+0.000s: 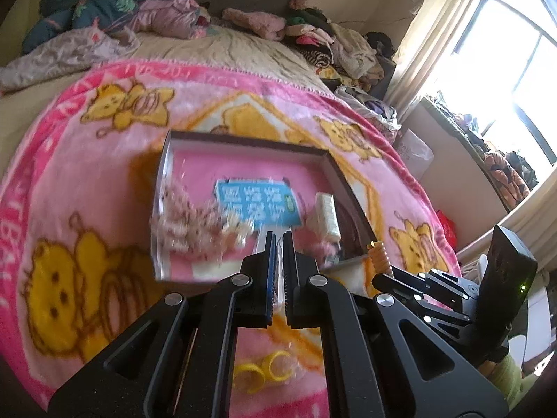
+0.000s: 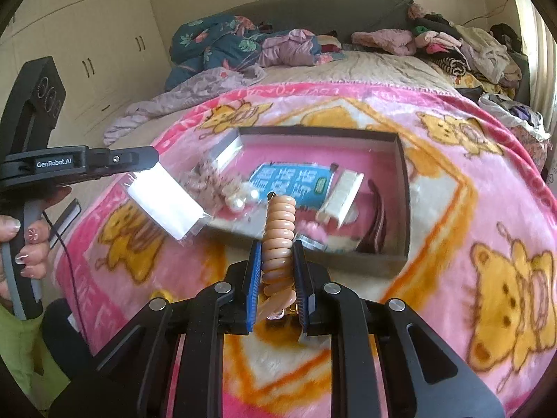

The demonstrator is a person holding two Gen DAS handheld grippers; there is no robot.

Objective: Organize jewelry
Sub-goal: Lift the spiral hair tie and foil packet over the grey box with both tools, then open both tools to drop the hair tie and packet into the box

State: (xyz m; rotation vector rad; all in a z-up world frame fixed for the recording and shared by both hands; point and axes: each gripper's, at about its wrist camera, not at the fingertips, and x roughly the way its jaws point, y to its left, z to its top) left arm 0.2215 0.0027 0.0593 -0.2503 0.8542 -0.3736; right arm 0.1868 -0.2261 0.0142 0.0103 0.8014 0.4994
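Note:
A shallow dark-rimmed box point(image 1: 334, 170) point(image 2: 400, 160) lies on the pink bear blanket. Inside it are a blue card point(image 2: 296, 183), a cream bar point(image 2: 343, 193), pearl earrings point(image 2: 243, 200) and a blurred pinkish beaded piece point(image 1: 188, 223). My left gripper point(image 1: 280, 240) is shut on a clear plastic bag point(image 2: 167, 202), held above the box's left edge; it also shows in the right wrist view point(image 2: 146, 160). My right gripper point(image 2: 278, 247) is shut on a peach spiral hair tie point(image 2: 280, 233), just in front of the box's near wall; the tie also shows in the left wrist view point(image 1: 379, 257).
Yellow rings point(image 1: 261, 374) lie on the blanket point(image 1: 87, 181) under the left gripper. Piled clothes point(image 2: 463, 48) and bedding point(image 2: 222, 41) cover the far bed. A window point(image 1: 511, 69) is at right, wardrobes point(image 2: 90, 45) at left.

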